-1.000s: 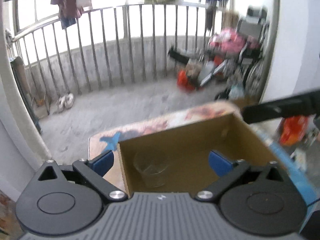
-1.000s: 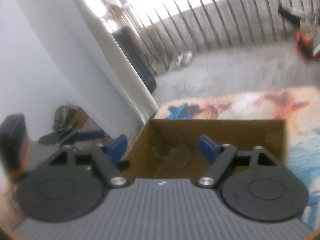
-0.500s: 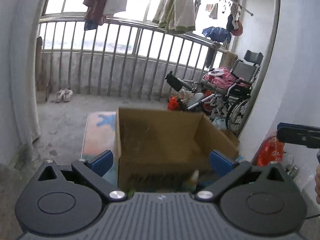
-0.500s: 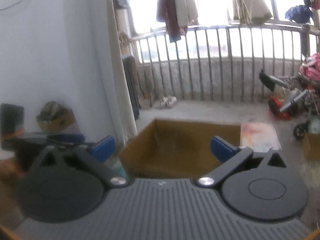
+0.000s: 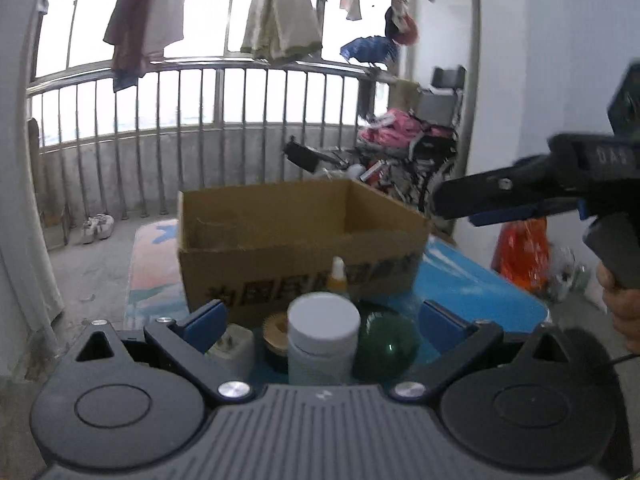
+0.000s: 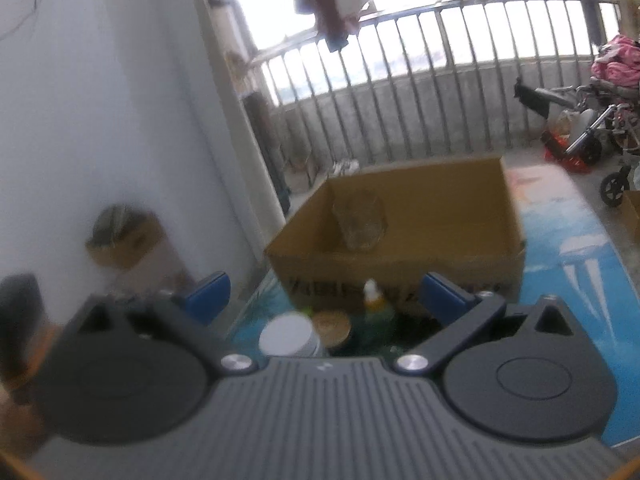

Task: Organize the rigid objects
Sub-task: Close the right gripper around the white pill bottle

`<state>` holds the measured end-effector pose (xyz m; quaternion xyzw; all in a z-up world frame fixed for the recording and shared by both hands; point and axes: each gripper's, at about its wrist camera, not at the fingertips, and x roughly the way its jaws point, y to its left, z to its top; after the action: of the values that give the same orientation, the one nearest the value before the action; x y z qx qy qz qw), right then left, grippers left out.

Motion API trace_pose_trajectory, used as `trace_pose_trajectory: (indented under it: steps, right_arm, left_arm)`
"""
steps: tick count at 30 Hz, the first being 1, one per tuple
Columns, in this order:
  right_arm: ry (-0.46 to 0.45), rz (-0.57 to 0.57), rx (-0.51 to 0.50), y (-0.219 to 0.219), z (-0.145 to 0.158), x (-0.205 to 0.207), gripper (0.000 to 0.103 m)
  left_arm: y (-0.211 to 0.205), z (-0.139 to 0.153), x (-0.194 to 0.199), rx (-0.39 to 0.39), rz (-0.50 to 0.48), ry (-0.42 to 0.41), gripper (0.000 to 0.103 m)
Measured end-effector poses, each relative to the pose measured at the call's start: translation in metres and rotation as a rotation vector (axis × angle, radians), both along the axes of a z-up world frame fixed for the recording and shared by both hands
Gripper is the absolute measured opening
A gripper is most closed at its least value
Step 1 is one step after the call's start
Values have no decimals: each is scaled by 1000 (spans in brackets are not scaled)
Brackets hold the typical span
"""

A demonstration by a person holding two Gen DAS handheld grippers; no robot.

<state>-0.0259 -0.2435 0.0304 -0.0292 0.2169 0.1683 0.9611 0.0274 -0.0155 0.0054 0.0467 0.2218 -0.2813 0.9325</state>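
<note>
A cluster of small things stands on the bench just in front of the box. Nearest the left wrist camera is a white jar with a flat white lid. A green ball sits just beside it on the right, and a wooden-lidded pot sits behind it on the left. A white plug sits further left, and a small bottle with a pale nozzle stands behind the jar, close against the box's front wall.

The right wrist view shows the same jar, pot and bottle from higher up. It also shows a clear glass standing upright inside the box, near its left wall.

The left claw is spread wide and holds nothing. Its blue pads stand either side of the cluster, with the jar between them but not touched. The right claw is also wide open and empty, hanging above the same things. From the left wrist camera it shows at the right edge, level with the box's rim, held in a hand.

The bench carries a blue printed cover. Beyond it are a railing, hanging clothes and a wheelchair.
</note>
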Motion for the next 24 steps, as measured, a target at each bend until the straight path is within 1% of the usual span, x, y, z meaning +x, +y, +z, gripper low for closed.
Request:
trace_pose_trajectory:
  steps: [2, 5, 11, 14, 17, 18, 21, 24]
  right_arm:
    - [44, 17, -2, 12, -11, 7, 102]
    - [98, 63, 28, 23, -22, 13, 102]
    - [140, 77, 21, 39, -31, 33, 102]
    - [168, 93, 17, 45, -35, 48, 102]
    - [203, 109, 37, 47, -41, 62, 101]
    - [211, 110, 40, 48, -42, 62, 101]
    - [232, 114, 17, 54, -50, 73, 99]
    - [251, 120, -6, 58, -52, 76, 98]
  left_arm:
    - [-7, -9, 0, 34, -15, -9, 101]
    - [-16, -21, -1, 73, -37, -11, 101]
    - [-27, -33, 7, 131, -50, -4, 99]
    - [-25, -38, 11, 132, -53, 9, 92]
    - [-26, -44, 17, 145, -40, 36, 86]
    - [-26, -46, 18, 147, -38, 41, 82]
    - [-26, -50, 21, 156, -37, 52, 79]
    - [-28, -52, 24, 159, -42, 73, 70]
